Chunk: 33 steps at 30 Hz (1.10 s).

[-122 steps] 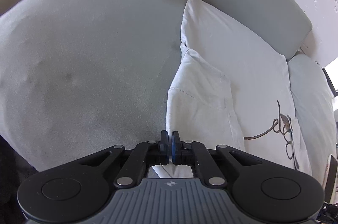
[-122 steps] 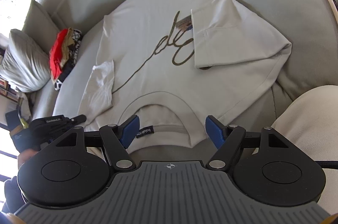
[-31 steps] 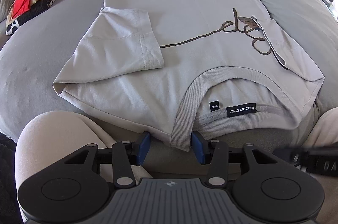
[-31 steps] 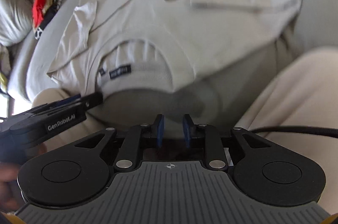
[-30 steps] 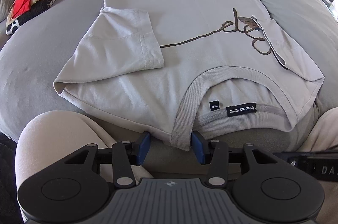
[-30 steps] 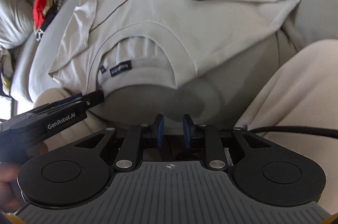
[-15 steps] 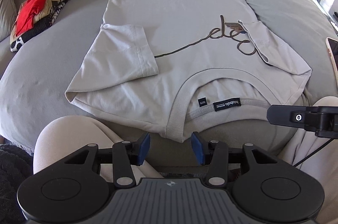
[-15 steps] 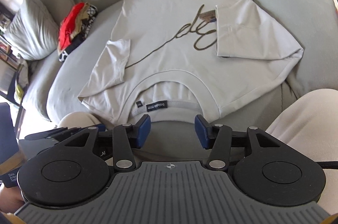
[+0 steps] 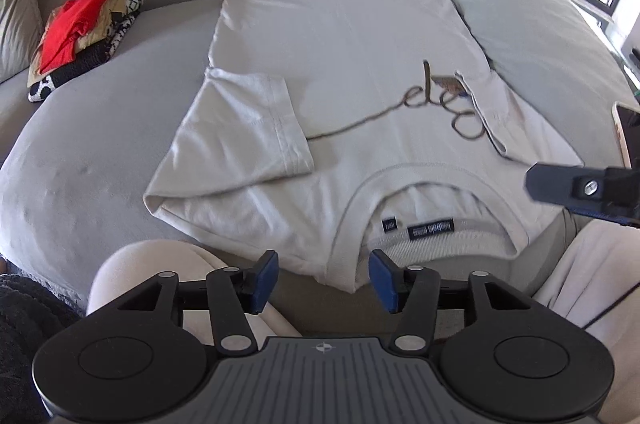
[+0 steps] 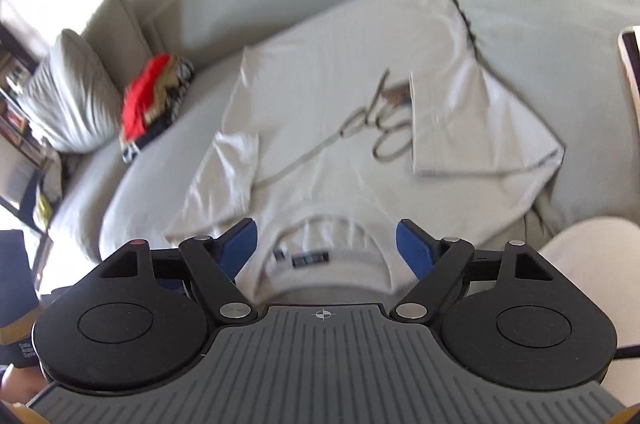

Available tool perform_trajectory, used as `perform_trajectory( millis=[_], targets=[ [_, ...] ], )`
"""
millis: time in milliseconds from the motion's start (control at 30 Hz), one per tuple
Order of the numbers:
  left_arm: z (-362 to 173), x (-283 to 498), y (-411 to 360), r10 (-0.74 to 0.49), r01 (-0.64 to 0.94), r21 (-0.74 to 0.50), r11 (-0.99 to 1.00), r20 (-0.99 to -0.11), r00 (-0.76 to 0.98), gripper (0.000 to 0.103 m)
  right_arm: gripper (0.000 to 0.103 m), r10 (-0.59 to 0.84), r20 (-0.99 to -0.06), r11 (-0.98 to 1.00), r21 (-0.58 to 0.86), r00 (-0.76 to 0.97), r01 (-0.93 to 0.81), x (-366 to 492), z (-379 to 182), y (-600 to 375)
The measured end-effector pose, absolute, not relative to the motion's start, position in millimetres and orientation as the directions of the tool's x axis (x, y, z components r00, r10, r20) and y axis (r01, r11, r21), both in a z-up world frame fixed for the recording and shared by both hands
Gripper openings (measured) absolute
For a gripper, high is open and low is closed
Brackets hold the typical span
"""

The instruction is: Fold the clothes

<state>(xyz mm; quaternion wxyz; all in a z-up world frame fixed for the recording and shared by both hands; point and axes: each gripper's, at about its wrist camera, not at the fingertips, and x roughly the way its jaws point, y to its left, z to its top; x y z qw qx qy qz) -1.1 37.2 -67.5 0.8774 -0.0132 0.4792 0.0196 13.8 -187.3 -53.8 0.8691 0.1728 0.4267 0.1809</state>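
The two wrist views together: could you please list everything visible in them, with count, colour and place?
Pale grey short-sleeved T-shirt: one, brown script print, flat on the sofa, both sleeves folded in, collar nearest.
Grey upholstered sofa: one, under the shirt.
Stack of folded clothes: one, red on top, beige and black-and-white below, far left on the seat.
Grey cushions: at least two, left end and right of the shirt.
Phone-like flat device: one, pale-edged, right edge.
Person's knees: two, beige trousers, bottom.
Left claw: black, blue pads, open, before the collar.
Right claw: same, open.
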Motion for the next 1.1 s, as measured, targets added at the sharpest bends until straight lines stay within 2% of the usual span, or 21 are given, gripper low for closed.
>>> perform_trajectory(
  millis=[67, 200, 833, 1100],
  targets=[
    [-60.4, 0.5, 40.6, 0.025, -0.058, -0.008, 0.998, -0.831, 0.556, 0.067, 0.082, 0.444, -0.653, 0.881, 0.444, 0.613, -0.166, 14.6, -43.4, -188.6],
    [-50.1, 1.5, 42.8, 0.035, -0.067, -0.005, 0.998, -0.814, 0.58, 0.07, 0.082, 0.406, -0.628, 0.898, 0.409, 0.664, -0.162, 14.1, -30.3, -187.1],
    [-51.4, -6.2, 48.2, 0.055, -0.092, 0.003, 0.996, -0.818, 0.572, 0.071, 0.082, 0.4, -0.625, 0.904, 0.39, 0.671, -0.175, 3.3, -26.0, -182.4],
    [-32.5, -1.5, 61.0, 0.055, -0.106, -0.01, 0.994, -0.8, 0.598, 0.071, 0.083, 0.363, -0.593, 0.916, 0.367, 0.719, -0.16, 9.5, -5.2, -190.3]
  ],
)
